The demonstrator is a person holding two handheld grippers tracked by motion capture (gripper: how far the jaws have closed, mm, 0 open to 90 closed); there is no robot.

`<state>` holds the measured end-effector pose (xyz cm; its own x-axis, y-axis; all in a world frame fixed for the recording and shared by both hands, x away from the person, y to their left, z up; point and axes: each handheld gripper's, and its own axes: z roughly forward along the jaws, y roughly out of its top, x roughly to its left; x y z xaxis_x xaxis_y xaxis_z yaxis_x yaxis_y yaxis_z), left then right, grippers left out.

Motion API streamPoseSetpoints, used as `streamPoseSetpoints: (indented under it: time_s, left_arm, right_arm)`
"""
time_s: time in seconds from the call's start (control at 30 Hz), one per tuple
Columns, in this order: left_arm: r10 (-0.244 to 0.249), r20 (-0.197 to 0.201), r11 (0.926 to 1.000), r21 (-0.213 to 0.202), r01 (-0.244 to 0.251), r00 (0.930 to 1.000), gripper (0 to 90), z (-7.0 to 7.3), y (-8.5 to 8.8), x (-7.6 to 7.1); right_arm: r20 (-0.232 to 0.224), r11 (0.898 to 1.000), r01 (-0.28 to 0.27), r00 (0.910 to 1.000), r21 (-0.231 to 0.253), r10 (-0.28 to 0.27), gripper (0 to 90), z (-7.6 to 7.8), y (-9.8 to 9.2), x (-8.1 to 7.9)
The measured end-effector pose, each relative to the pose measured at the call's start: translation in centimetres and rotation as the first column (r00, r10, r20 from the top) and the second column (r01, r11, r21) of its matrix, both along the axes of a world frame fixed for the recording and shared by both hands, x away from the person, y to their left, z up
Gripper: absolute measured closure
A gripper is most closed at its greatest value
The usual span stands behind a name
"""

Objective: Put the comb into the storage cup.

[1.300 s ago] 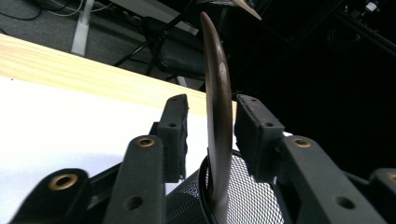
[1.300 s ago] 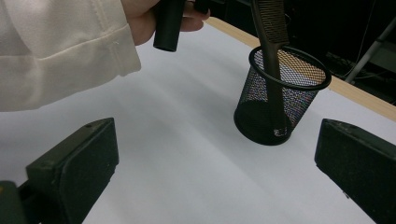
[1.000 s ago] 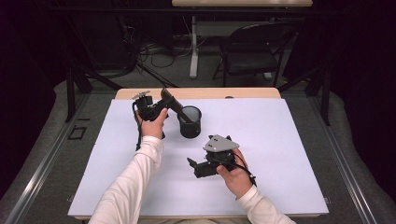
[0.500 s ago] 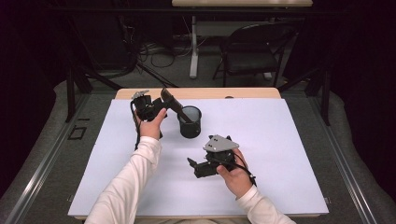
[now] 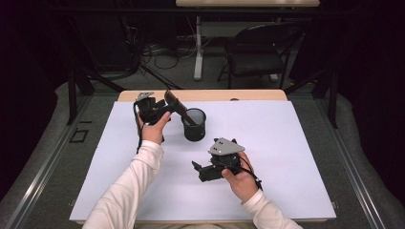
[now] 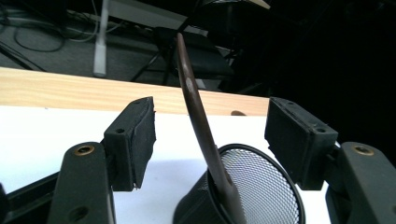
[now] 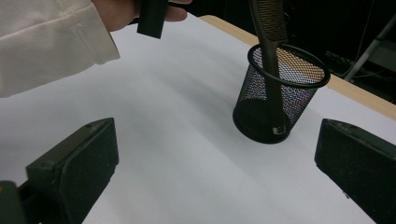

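From the high view, we see the comb (image 5: 179, 109) standing in the mesh cup (image 5: 194, 125), leaning back toward the left tongs (image 5: 168, 106), which sit beside its upper end. The right tongs (image 5: 200, 170) rest well apart on the white tabletop (image 5: 286, 157).

In the left gripper view, our jaws have just been opening; the comb (image 6: 198, 116) stands free between them, touching neither pad.

In the right gripper view, those jaws gape wide, holding nothing; a sleeve (image 7: 51, 42) crosses near the cup (image 7: 280, 100).
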<state>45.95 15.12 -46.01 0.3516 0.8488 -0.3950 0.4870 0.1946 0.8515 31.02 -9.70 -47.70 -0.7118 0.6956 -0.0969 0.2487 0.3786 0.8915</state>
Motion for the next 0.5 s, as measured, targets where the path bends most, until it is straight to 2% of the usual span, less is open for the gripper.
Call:
streamPoseSetpoints:
  time_s: [0.17,0.3,0.4,0.5]
  left_arm:
    - [0.007,0.009,0.9989,0.047,-0.008,0.9999,33.6,0.24,0.26,-0.17]
    - [-0.006,0.009,0.9979,0.064,0.006,0.9999,33.1,0.43,0.45,-0.30]
    - [-0.006,-0.001,0.9968,0.079,0.006,1.0000,32.2,0.56,0.51,-0.42]
    - [-0.008,-0.014,0.9961,0.087,0.009,0.9999,27.7,0.58,0.67,-0.47]
  right_arm:
    - [0.000,1.000,0.000,1.0000,-0.001,0.000,0.0,0.00,0.00,0.01]
    - [0.000,1.000,0.000,1.0000,-0.003,0.000,0.0,-0.01,0.02,-0.01]
    - [0.001,1.000,0.000,1.0000,-0.003,0.000,0.0,0.00,0.02,-0.02]
    - [0.001,1.000,0.004,1.0000,0.000,-0.004,0.0,-0.01,0.01,-0.03]
